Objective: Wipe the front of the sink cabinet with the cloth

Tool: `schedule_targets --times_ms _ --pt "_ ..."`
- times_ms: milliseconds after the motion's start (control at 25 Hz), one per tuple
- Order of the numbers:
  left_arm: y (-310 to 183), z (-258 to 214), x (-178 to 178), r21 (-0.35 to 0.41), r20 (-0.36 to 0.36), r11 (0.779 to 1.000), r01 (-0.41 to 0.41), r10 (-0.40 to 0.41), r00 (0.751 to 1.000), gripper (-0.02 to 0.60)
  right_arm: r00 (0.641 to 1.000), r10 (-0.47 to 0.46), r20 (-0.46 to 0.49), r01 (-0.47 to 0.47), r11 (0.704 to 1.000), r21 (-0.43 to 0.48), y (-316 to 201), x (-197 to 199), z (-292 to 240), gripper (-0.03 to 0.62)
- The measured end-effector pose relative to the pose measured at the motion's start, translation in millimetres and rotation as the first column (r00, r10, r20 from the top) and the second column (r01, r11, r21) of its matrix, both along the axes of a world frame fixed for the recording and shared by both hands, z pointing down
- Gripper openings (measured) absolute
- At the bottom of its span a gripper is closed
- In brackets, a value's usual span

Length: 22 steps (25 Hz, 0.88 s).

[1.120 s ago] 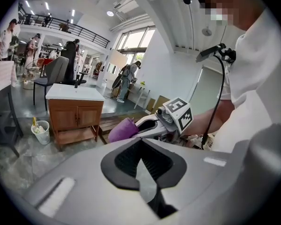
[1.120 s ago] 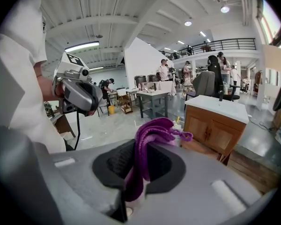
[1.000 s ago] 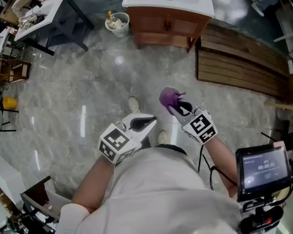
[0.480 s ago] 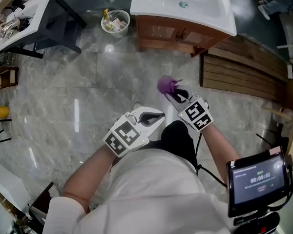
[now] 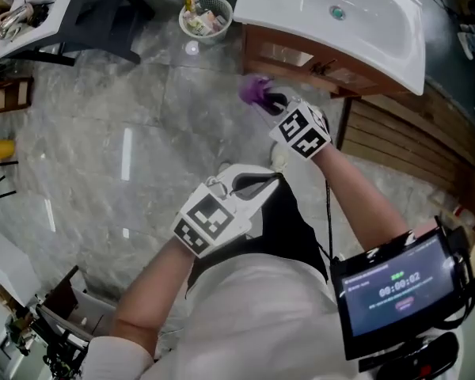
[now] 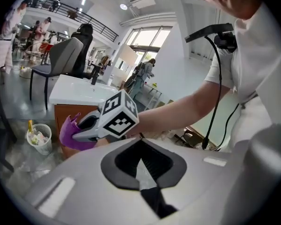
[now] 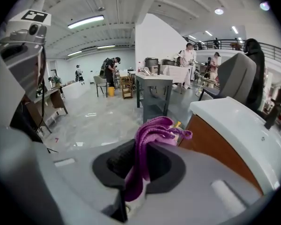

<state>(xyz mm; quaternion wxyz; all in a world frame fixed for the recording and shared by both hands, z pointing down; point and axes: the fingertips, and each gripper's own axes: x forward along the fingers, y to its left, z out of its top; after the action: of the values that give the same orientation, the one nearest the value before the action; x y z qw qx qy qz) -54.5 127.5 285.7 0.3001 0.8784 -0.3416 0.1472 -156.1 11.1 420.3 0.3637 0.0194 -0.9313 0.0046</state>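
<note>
Up top, the purple cloth (image 5: 252,90) is pinched in the right gripper (image 5: 266,99), close to the brown cabinet (image 5: 301,58) under the sink (image 5: 380,24). Lower, the left gripper (image 5: 252,185) is closed, empty. A bin (image 5: 205,16) stands left, with grey floor (image 5: 103,133) spreading below.

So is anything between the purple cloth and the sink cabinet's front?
Nothing visible. The purple cloth, clamped in the right gripper, sits just short of the wooden cabinet front; the wastebasket stands off to the side.

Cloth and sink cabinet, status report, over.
Right gripper shut on purple cloth. Left gripper shut, empty. Cloth close by cabinet front, contact unclear. Nothing between them.
</note>
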Motion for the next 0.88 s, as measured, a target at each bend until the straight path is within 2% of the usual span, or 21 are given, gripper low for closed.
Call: schedule_targets --times_ms 240,400,640,880 --pt "-52 25 7 -0.013 -0.031 0.996 0.089 -0.090 0.995 0.005 0.997 -0.068 -0.036 0.069 0.997 0.040 -66 -35 52 0.055" --pt "-73 42 11 -0.021 -0.024 0.995 0.099 -0.099 0.995 0.006 0.996 -0.075 -0.043 0.077 0.995 0.062 -98 -51 77 0.055" --pt "-94 59 8 -0.046 -0.022 0.994 0.097 -0.098 0.995 0.005 0.999 -0.004 -0.045 0.007 0.998 0.066 -141 -59 105 0.055" --pt "-103 60 13 -0.049 -0.025 0.997 0.067 -0.068 0.997 0.005 0.992 0.107 -0.067 -0.104 0.993 0.052 -164 -30 124 0.055"
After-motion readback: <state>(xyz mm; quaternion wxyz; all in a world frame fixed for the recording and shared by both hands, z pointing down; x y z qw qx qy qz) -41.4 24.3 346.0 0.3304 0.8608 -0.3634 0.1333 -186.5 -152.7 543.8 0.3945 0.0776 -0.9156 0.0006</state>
